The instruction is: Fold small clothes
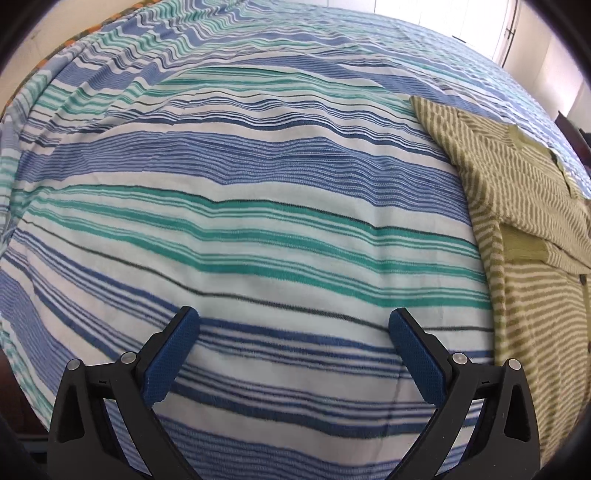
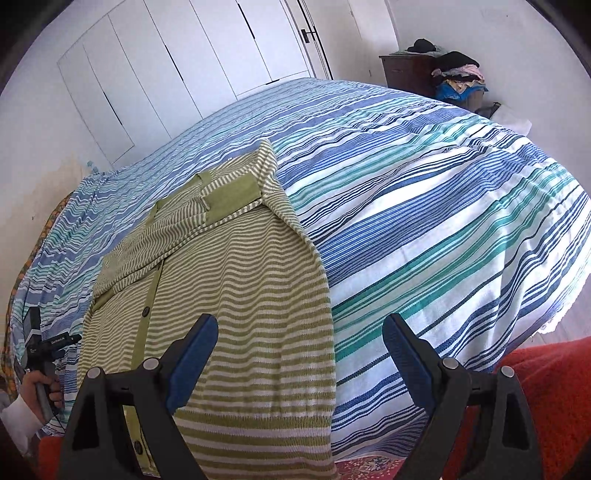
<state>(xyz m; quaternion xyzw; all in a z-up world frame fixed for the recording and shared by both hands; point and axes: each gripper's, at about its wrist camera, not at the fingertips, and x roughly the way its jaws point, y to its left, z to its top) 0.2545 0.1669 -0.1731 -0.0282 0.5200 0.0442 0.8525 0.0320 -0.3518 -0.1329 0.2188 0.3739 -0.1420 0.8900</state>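
Observation:
A green-and-white striped cardigan [image 2: 236, 280] lies flat on the striped bedspread [image 2: 424, 206], with both sleeves folded across its chest. In the left wrist view the cardigan [image 1: 528, 206] lies at the right edge. My left gripper [image 1: 293, 317] is open and empty, above bare bedspread [image 1: 240, 184] to the left of the cardigan. My right gripper [image 2: 299, 325] is open and empty, above the cardigan's right side near the hem. In the right wrist view the left gripper [image 2: 48, 347] also shows at the far left, in a hand.
White closet doors [image 2: 177, 62] stand behind the bed. A dark dresser [image 2: 406, 72] with piled clothes [image 2: 458, 74] stands at the far right corner. A red blanket [image 2: 546, 365] lies at the bed's near edge. A bright window [image 1: 461, 18] shows at the far side.

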